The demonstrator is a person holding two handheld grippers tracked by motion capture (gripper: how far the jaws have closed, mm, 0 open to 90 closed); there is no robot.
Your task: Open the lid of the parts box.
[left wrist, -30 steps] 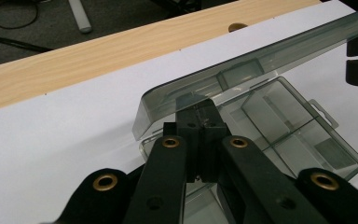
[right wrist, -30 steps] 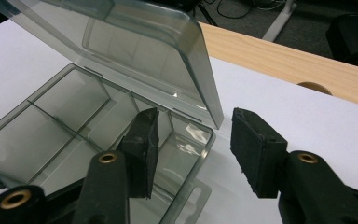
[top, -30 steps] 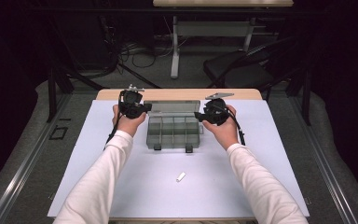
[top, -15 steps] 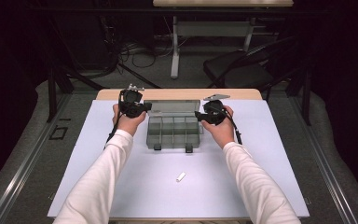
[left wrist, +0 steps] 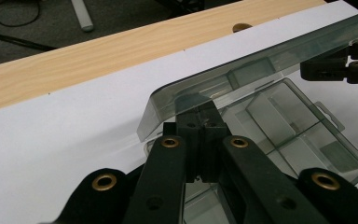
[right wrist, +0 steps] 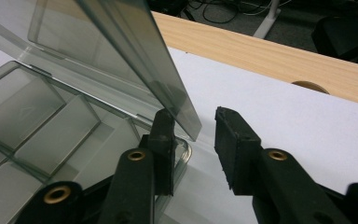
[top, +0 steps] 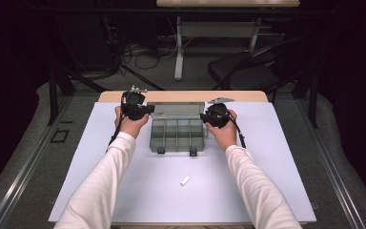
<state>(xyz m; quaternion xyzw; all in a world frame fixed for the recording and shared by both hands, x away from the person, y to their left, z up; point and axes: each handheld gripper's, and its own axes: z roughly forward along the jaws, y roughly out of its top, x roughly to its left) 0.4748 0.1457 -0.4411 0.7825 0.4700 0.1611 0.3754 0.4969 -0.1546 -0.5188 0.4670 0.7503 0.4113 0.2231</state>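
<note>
A clear grey compartment box (top: 177,136) stands on the white mat with its lid (top: 178,110) raised at the far side. My left gripper (top: 140,110) is at the lid's left end. In the left gripper view my left gripper (left wrist: 199,123) is shut on the lid (left wrist: 242,74) near its corner, above the box (left wrist: 298,135). My right gripper (top: 208,117) is at the lid's right end. In the right gripper view the jaws of my right gripper (right wrist: 193,135) have just been closing. A gap remains between them, with the lid (right wrist: 121,51) corner inside it beside the left jaw.
A small white piece (top: 185,180) lies on the mat (top: 100,157) nearer the person. Bare wood of the table (top: 181,97) runs along the far edge, with a round hole (right wrist: 310,86) in it. A chair (top: 248,71) and desk legs stand beyond.
The right hand has sunk a little and edged in toward the lid's right end. The left hand, the box and the white piece have kept still.
</note>
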